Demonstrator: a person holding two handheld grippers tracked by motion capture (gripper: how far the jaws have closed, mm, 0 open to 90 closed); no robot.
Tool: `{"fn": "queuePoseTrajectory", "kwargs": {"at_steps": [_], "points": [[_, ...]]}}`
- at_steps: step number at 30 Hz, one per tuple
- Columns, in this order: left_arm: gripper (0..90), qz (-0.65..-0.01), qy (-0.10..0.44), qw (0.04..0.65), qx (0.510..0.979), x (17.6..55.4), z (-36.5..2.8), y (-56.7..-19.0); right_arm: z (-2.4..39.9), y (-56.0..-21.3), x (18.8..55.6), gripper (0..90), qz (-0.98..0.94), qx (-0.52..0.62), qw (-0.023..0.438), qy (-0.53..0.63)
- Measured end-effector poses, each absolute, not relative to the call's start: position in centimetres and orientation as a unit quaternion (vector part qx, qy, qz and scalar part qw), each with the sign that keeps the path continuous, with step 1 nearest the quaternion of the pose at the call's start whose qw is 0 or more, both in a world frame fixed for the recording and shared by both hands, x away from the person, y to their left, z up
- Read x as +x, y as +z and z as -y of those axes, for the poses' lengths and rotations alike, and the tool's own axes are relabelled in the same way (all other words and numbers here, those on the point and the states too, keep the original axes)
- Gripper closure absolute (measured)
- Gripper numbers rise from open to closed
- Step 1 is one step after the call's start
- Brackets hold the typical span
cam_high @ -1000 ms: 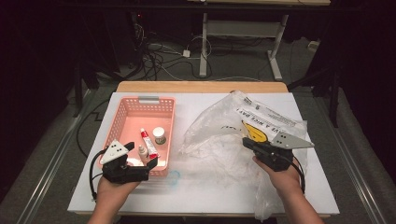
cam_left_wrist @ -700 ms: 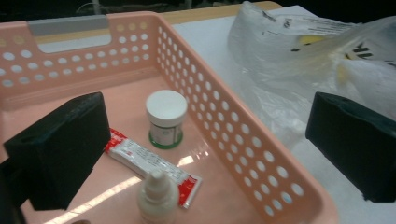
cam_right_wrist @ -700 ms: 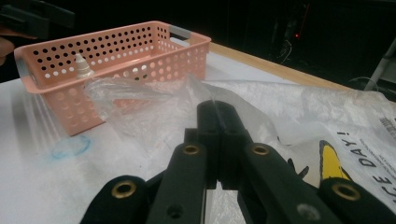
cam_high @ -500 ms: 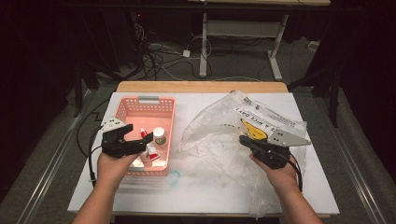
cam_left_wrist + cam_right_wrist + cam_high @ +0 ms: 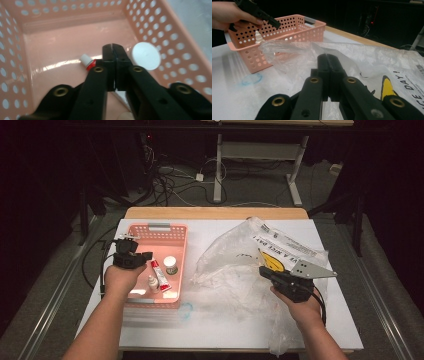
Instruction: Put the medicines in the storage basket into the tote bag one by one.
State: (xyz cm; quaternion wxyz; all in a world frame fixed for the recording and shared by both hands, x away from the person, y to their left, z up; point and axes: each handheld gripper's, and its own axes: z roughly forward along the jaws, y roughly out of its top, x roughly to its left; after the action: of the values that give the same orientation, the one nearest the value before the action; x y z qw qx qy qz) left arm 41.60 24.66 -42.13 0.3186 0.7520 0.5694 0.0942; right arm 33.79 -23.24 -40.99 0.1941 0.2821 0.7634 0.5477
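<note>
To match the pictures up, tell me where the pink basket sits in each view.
High view: pink basket, left of centre.
Left gripper view: its holed walls ring the jaws.
Right gripper view: basket upper left, behind the clear bag.
Landmark: left gripper, jaws just closed empty, above it.

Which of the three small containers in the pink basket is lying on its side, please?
The red tube with the white cap lies flat, beside the left gripper. The white-lidded jar and small dropper bottle stand upright.
</note>
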Motion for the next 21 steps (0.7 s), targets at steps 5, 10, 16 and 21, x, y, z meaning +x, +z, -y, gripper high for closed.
{"fn": "queuePoseTrajectory", "kwargs": {"at_steps": [5, 10, 16, 21], "points": [[88.1, -0.565, 0.080, 0.291, 0.768, 42.5, -24.1, -42.9, 23.4, -41.0, 33.8, 90.0, -0.763, 0.283, 0.194, 0.547], [88.0, -0.568, 0.057, 0.253, 0.781, 43.3, -24.0, -44.0, 23.4, -41.1, 33.8, 90.0, -0.765, 0.282, 0.194, 0.546], [88.0, -0.561, 0.049, 0.227, 0.795, 44.0, -23.6, -44.7, 23.3, -41.1, 33.8, 90.0, -0.766, 0.279, 0.194, 0.545], [88.0, -0.560, 0.043, 0.228, 0.795, 44.6, -23.7, -44.9, 23.4, -41.2, 33.8, 90.0, -0.767, 0.280, 0.194, 0.544]]}}
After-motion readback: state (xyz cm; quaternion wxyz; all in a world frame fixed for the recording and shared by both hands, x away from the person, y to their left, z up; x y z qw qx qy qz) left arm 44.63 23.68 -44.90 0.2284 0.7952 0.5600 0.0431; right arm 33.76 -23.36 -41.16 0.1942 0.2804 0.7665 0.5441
